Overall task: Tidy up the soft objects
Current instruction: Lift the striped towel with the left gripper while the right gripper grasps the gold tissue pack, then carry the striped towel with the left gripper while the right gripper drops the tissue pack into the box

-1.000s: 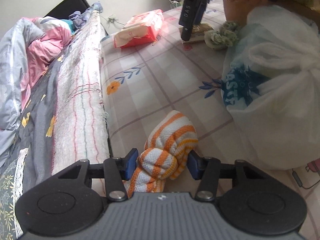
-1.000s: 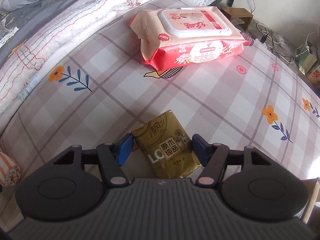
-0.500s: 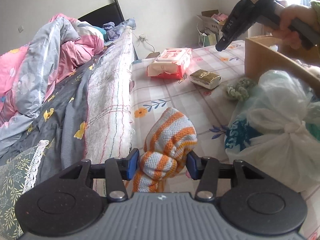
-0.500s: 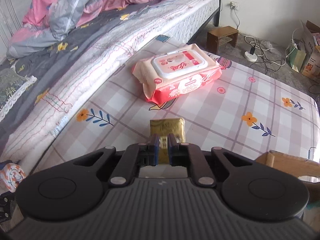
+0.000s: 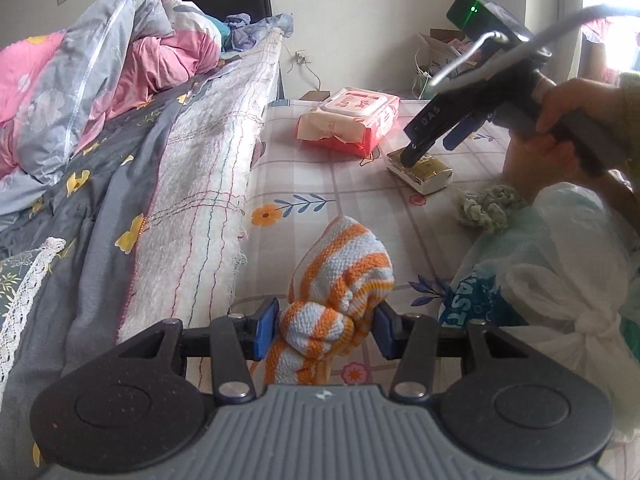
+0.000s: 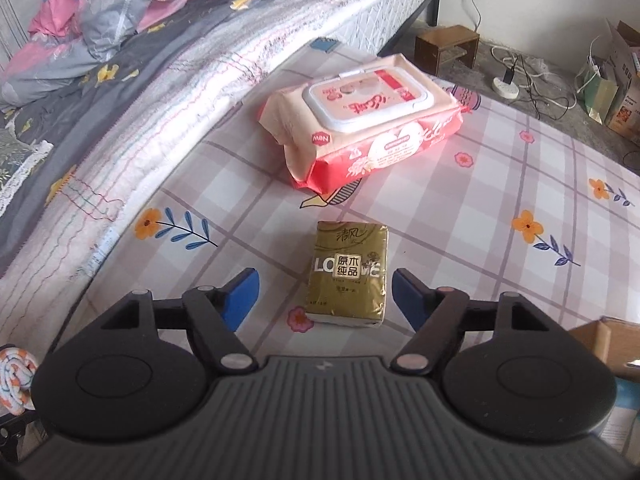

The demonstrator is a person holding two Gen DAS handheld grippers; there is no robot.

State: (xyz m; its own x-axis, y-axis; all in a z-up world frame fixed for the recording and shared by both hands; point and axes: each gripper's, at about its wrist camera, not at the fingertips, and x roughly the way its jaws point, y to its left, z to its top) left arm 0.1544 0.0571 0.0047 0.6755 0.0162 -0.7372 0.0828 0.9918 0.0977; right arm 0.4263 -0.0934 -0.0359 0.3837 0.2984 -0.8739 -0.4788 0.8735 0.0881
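With the striped cloth (image 5: 340,280) pinched by the left gripper (image 5: 326,330), the tissue pack (image 6: 347,273) should be squarely straddled, probably lower, by the opening, empty right gripper (image 6: 325,298).

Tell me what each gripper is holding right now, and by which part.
Left gripper clamps the orange-and-white striped cloth at its knotted middle. Right gripper holds nothing: its jaws are opening, clear of the gold tissue pack lying between them.

Right gripper (image 6: 325,294) opening, its fingers (image 6: 240,296) flanking gold tissue pack (image 6: 347,274).
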